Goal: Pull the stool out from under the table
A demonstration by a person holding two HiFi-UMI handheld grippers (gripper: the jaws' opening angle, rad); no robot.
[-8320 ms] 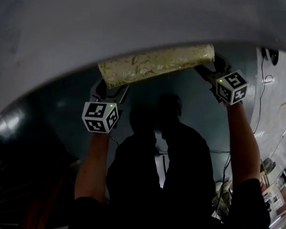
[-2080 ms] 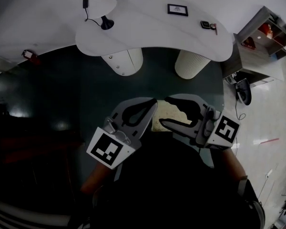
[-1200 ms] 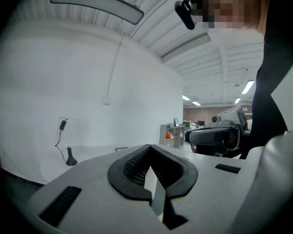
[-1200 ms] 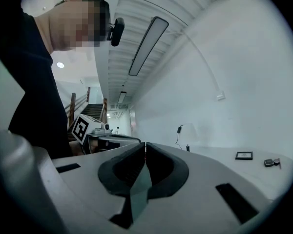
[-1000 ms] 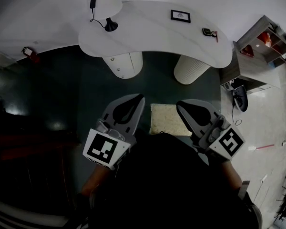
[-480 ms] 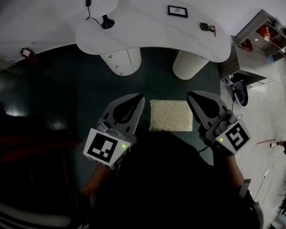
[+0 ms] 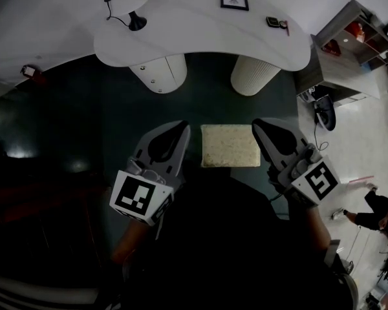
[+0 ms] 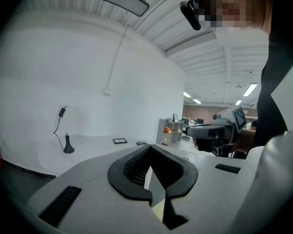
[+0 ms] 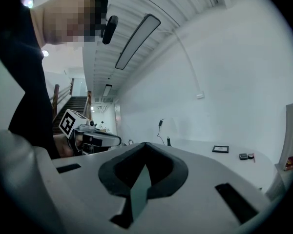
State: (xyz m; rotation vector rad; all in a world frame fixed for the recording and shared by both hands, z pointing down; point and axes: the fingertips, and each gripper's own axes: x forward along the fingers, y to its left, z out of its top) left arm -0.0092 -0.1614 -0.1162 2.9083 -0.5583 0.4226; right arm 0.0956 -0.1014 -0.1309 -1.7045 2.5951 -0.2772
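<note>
The stool, with a pale yellow square cushion, stands on the dark carpet in front of the white curved table, outside its edge. My left gripper hovers just left of the cushion, shut and empty. Just right of the cushion, my right gripper is also shut and empty. Neither touches the stool. In the left gripper view the left gripper has its jaws together, with the right gripper beyond it. The right gripper view shows the right gripper closed and the left gripper off to the side.
Two white cylinder legs hold up the table. On top are a lamp base with cord, a picture frame and small items. A shelf unit stands right, and a person at the right edge.
My right gripper has drifted right, away from the cushion, widening the gap. The left gripper has stayed almost still. Both stayed shut, and the stool has not moved.
</note>
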